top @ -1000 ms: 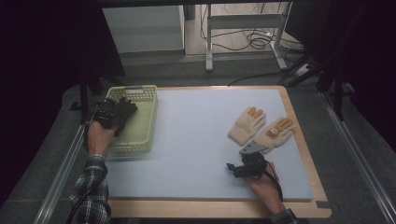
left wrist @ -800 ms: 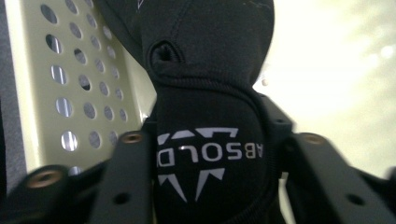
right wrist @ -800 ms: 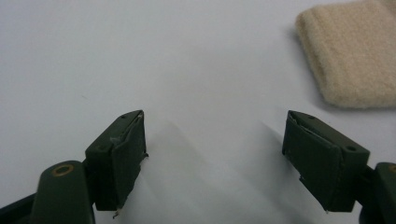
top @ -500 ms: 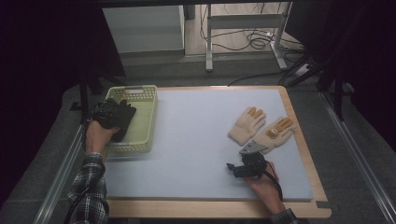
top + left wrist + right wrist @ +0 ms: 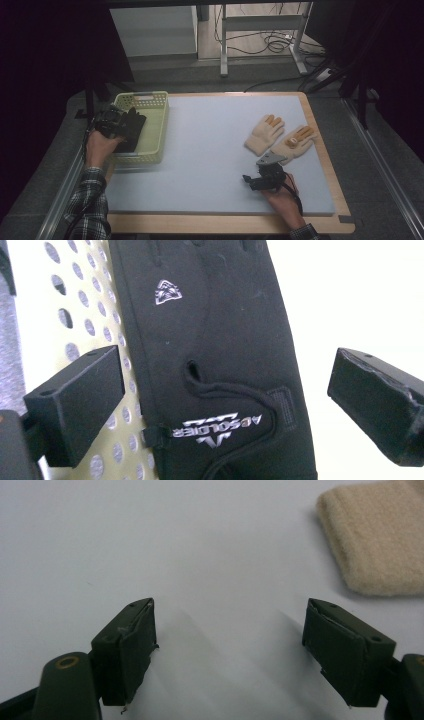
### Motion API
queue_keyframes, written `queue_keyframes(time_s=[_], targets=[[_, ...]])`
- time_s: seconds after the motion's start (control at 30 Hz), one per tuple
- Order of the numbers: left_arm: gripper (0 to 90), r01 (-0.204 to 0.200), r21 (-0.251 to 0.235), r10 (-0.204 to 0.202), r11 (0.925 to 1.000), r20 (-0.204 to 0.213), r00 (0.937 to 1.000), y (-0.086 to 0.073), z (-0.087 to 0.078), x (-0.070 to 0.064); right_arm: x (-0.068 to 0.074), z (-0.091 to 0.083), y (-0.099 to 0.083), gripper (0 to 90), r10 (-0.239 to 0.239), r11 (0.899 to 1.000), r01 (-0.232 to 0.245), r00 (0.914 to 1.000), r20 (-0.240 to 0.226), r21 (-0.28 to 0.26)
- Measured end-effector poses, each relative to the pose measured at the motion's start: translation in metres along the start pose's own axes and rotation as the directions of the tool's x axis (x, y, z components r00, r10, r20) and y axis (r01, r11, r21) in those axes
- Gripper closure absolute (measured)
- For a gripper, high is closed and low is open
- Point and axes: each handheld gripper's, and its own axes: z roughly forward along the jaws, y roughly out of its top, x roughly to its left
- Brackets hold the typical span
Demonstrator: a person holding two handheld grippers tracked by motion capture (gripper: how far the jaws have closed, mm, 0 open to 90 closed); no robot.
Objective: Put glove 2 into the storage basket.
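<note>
Left tongs (image 5: 225, 405) spread wide, jaws either side of the black glove (image 5: 215, 355) without touching it. Glove lies in the pale green basket (image 5: 150, 135) at the bench's (image 5: 210, 150) left edge. Right tongs (image 5: 230, 645) also spread, holding nothing, low over bare bench, near two tan gloves (image 5: 280, 137).

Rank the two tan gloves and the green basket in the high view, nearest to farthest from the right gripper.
From the right gripper:
1. Tan glove with the round patch, just beyond it, toward the table's right edge.
2. Plain tan glove, a little farther, left of the first.
3. Green basket, across the table at the left.
</note>
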Motion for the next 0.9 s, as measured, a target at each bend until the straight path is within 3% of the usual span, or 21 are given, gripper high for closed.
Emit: queue_keyframes(time_s=[0.2,0.4,0.57,0.73,0.9], targets=[[1.9,-0.002,-0.066,0.003,0.9978,0.01,0.9999,-0.006,-0.013,0.001,0.0,0.0,0.0,21.1,-0.001,1.0,0.001,1.0,0.0,0.0],[2.0,0.0,-0.14,0.009,0.9901,0.062,0.998,-0.015,-0.018,-0.001,0.0,0.0,0.0,21.1,-0.001,1.0,0.001,1.0,0.001,0.0],[1.9,-0.005,-0.207,0.027,0.9783,0.106,0.994,-0.022,-0.024,-0.006,0.0,0.0,0.0,21.0,-0.002,1.0,0.002,1.0,0.001,0.002],[1.4,-0.052,-0.264,0.088,0.9631,0.126,0.9882,-0.027,-0.031,-0.018,0.0,0.0,0.0,21.0,-0.002,1.0,0.002,1.0,0.002,0.002],[1.1,-0.086,-0.312,0.139,0.9463,0.152,0.9785,-0.032,-0.038,-0.033,0.0,0.0,0.0,20.9,-0.002,1.0,0.002,1.0,0.002,0.003]])
